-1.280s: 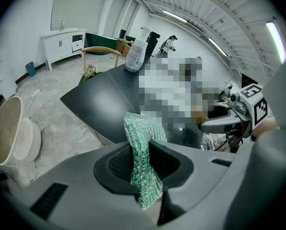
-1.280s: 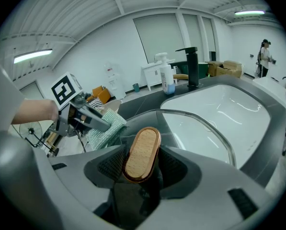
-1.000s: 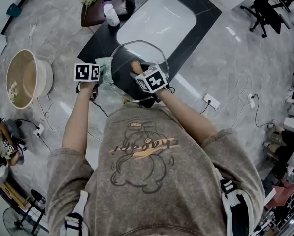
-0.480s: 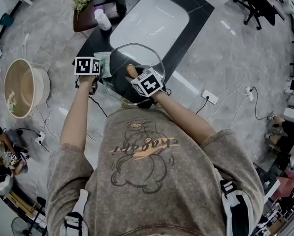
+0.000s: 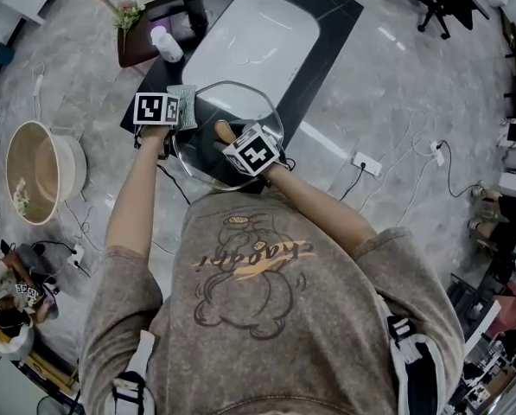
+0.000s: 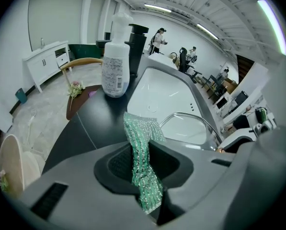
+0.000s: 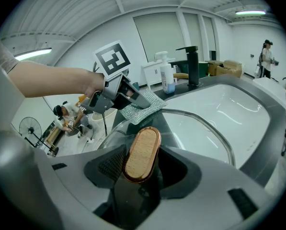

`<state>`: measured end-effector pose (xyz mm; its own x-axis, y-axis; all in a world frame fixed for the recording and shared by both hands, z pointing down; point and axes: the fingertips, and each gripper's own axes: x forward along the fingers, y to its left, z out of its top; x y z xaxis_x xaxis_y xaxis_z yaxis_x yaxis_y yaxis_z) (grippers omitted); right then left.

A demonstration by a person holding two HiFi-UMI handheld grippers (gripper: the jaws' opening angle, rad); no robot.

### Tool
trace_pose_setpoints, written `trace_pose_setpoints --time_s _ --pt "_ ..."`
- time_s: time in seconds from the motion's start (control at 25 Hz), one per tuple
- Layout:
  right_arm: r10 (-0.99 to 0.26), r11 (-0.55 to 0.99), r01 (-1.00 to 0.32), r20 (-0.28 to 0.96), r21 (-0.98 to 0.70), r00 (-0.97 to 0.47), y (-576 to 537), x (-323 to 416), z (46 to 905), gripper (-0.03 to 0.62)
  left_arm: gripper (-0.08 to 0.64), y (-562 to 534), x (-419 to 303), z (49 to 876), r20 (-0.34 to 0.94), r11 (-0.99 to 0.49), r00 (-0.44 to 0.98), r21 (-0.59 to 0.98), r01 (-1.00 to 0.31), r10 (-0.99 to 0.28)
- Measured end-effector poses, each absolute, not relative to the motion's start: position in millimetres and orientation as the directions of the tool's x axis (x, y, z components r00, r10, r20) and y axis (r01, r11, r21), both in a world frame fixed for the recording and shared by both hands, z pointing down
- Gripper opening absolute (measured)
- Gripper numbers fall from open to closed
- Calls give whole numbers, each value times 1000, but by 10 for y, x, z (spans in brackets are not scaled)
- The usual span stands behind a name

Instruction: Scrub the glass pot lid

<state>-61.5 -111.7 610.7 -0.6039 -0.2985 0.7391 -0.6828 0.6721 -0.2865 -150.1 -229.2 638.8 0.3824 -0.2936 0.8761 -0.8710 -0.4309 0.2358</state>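
- Grey marbled floor surrounds a black counter (image 5: 344, 24) with a white sink (image 5: 258, 41) set into it. A white pump bottle (image 5: 165, 44) stands at the counter's far-left corner.
- The glass pot lid (image 5: 240, 102) is held over the near end of the counter, just in front of the sink. It sits in the same spot as a second ago.
- The right gripper (image 5: 230, 138) is clenched on the lid's wood-topped knob (image 7: 142, 153), which sits upright between its jaws. This hand has not shifted.
- The left gripper (image 5: 176, 112) pinches a green scrub cloth (image 6: 142, 162), whose free end sticks out past the jaws.
- Compared with the earlier frames, the left gripper has carried the cloth along the lid's left edge, away from the person. It was level with the knob and is now at the far-left part of the rim, nearer the bottle.
- From the right gripper view, the cloth lies against the lid's rim (image 7: 200, 128).
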Motion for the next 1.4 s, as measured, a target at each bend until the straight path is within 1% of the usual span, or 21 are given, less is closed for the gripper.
trace_pose_setpoints --time_s 0.24,0.44,0.6,0.8,1.0,1.12,1.4 --pt "-307 666 -690 740 -283 -599 -1117 -607 6097 225 87 -2431 -1187 6363 877 -543 401 209 -813 -264" --pt "-309 670 -688 738 -279 -600 -1126 -611 6085 225 87 -2531 -921 6376 876 -596 418 208 -776 -238" --pt "-315 664 -694 739 -277 -596 -1140 -600 6095 225 87 -2608 -615 6370 876 -678 434 189 -711 -210" --pt "-294 665 -690 749 -285 -593 -1101 -610 6159 225 87 -2427 -449 6421 926 -726 367 190 -661 -92" --pt "-283 658 -694 759 -290 -586 -1086 -602 6149 225 87 -2405 -97 6428 915 -810 402 215 -545 -27" --pt "-284 657 -697 762 -288 -582 -1078 -590 6154 225 87 -2444 289 6368 862 -869 507 228 -439 -30" --pt "-286 657 -696 758 -290 -586 -1045 -578 6149 225 87 -2142 732 6357 827 -918 550 304 -255 121"
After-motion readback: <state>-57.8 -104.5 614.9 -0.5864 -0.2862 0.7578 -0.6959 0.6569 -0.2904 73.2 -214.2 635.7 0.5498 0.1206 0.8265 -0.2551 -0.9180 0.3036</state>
